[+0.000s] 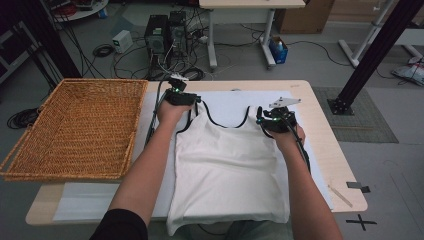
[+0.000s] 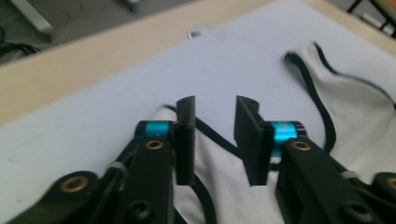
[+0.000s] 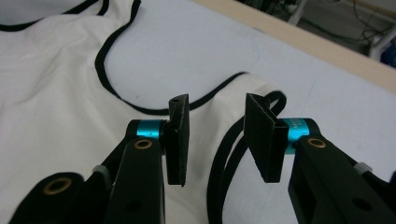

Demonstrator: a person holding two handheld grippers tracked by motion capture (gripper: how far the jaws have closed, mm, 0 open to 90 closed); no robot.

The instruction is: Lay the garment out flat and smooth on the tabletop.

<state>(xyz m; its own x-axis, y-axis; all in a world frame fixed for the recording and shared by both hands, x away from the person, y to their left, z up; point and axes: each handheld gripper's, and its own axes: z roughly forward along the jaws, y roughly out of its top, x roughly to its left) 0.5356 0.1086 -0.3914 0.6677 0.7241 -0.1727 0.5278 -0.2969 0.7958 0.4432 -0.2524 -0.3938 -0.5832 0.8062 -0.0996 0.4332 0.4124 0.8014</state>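
Apparently both tools (image 1: 179,98) (image 1: 276,120) hover open over the top's (image 1: 227,165) black-trimmed shoulder edges.

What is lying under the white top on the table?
The white top lies on a pale sheet spread over the table. Whatever is beneath the garment's middle is covered.

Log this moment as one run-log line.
item: white tank top flat on table | left tool: open over left strap | right tool: open over right strap | basket: left of top
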